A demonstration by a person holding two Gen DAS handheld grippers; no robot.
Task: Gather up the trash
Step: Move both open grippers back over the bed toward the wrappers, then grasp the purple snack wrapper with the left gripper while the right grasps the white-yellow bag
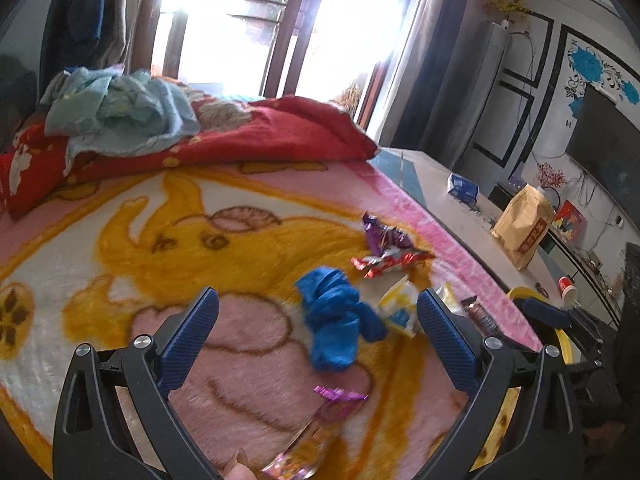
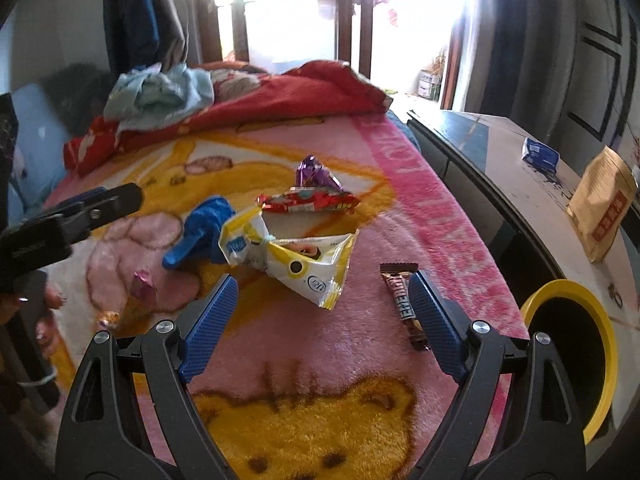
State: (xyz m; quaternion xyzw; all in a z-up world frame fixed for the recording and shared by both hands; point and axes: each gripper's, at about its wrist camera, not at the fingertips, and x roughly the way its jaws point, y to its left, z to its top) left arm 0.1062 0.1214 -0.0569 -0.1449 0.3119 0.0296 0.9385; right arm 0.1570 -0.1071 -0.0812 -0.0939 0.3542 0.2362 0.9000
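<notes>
Trash lies on a pink and yellow blanket (image 2: 420,208). A crumpled blue glove (image 1: 336,316) (image 2: 200,232) lies between my left gripper's (image 1: 318,300) open jaws. Beside it lie a yellow-white snack bag (image 2: 296,256) (image 1: 400,308), a red wrapper (image 2: 308,202) (image 1: 388,260), a purple wrapper (image 2: 316,174) (image 1: 380,234), a brown candy bar (image 2: 404,300) (image 1: 480,316) and small pink foil wrappers (image 1: 340,394) (image 2: 142,282). My right gripper (image 2: 322,288) is open and empty, just short of the snack bag. The left gripper also shows in the right wrist view (image 2: 100,208).
A yellow-rimmed black bin (image 2: 568,356) (image 1: 560,332) stands off the bed's right edge. A low table (image 2: 520,184) beside it holds a tan paper bag (image 2: 600,208) and a blue pack (image 2: 540,154). A red quilt (image 1: 260,132) with pale blue cloth (image 1: 120,108) is heaped at the far end.
</notes>
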